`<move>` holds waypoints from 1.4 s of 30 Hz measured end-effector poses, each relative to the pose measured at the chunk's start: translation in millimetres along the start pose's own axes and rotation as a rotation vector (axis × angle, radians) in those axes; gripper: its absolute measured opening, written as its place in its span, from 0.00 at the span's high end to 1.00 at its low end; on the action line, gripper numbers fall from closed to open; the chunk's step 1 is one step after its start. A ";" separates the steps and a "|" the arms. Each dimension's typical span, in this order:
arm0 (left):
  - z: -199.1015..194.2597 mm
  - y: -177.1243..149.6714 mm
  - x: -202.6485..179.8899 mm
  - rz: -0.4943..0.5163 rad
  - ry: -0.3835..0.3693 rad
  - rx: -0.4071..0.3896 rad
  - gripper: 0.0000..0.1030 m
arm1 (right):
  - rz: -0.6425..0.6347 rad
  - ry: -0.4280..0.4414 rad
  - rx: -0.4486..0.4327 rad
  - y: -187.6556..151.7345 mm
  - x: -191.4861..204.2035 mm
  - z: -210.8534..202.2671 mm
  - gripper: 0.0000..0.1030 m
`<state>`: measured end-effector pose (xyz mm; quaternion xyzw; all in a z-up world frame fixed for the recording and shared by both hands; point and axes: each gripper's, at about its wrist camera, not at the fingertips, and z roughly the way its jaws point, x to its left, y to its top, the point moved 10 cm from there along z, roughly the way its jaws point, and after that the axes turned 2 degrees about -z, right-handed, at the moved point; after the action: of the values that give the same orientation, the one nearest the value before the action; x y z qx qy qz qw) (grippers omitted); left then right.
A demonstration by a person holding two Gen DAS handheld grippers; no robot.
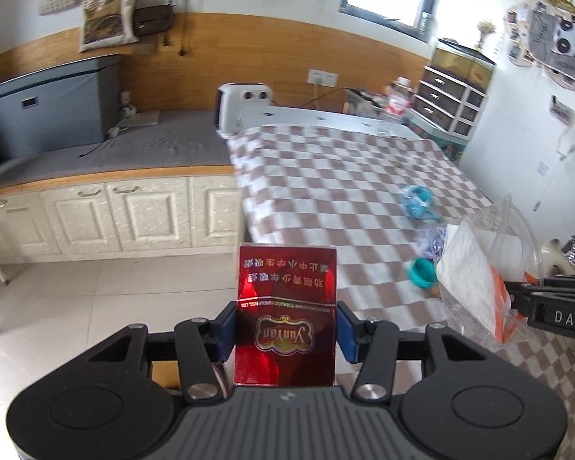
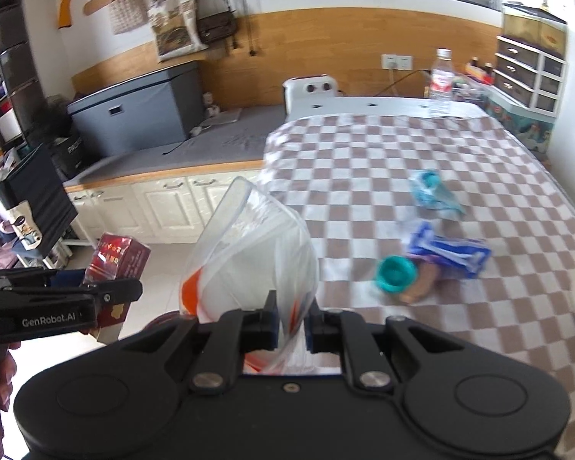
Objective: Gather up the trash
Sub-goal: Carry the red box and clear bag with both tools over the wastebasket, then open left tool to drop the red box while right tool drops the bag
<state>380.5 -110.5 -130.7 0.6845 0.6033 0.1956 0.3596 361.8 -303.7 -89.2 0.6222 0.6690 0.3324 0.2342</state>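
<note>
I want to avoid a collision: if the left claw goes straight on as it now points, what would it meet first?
The left claw, shut on the red cigarette pack, points past the near corner of the checkered bed cover. That edge probably comes first, though depth is unclear; the floor tiles lie just beside this line.

A bed (image 2: 421,161) spread with a brown-and-white checked cloth carries the loose things. On the cloth lie a crumpled teal wrapper (image 2: 433,189), a blue-and-white packet (image 2: 450,251) nearer the front, and just beside that packet a teal cap (image 2: 395,274) on its side (something tan touches it, too blurred to name). At the far end, on the bare white part of the bed, a clear plastic bottle (image 2: 441,80) with a red label stands upright, well apart from the rest.
</note>
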 end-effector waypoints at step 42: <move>221.0 -211.3 248.9 -0.496 0.073 0.724 0.34 | 0.096 0.133 0.590 -112.1 192.3 306.0 0.88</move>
<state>439.4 76.3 -472.9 0.5936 0.7912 -0.0965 0.1111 486.0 -67.3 -357.3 0.6711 0.7203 0.1745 -0.0166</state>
